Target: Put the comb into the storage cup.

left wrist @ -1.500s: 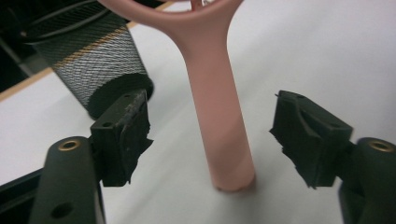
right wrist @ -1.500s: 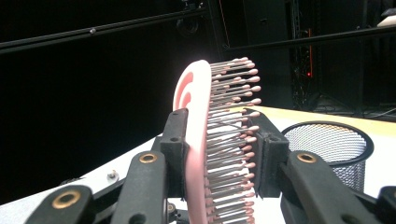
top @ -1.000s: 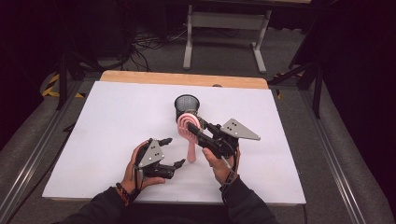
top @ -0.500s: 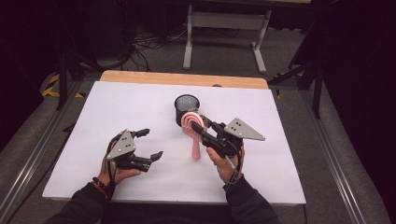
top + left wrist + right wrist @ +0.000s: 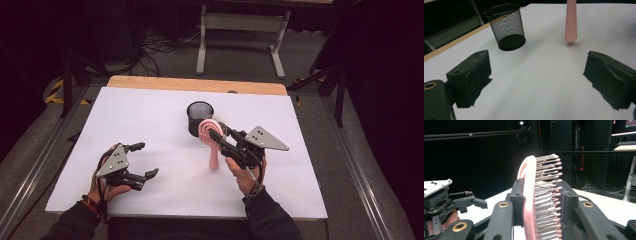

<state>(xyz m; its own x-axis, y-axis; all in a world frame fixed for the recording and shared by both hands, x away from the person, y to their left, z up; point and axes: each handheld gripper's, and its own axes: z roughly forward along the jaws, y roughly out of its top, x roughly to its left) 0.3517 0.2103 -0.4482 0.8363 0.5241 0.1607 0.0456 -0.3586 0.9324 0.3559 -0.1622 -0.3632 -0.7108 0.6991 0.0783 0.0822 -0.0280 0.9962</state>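
Dark room behind, metal stand legs and loose cables on grey floor. In front, a broad white table [image 5: 150, 115], matte and smooth, edged at the far side by a pale wooden strip [image 5: 195, 84]. Near the middle, a black mesh cup [image 5: 200, 118], round, open-topped, fine wire weave with a solid rim and base, standing upright. Just beside it, a pink hairbrush [image 5: 212, 142], smooth plastic, held upright with the tapered handle tip resting on or just above the sheet and the bristled head on top; rows of thin pins with rounded pale tips, seen close in the right gripper view [image 5: 546, 195]. Right gripper [image 5: 216, 134] clenched on the brush head, one black pad on the flat back, the other against the bristles. Left gripper [image 5: 142, 160] released, jaws just widened and spread far apart, nothing between them, low over bare sheet well apart from the brush. Likely step: brush just handed over to the right side, now ready for the cup. Next move probably calls for lifting the brush, centring the handle tip over the cup mouth and lowering it straight, without tipping the light mesh.
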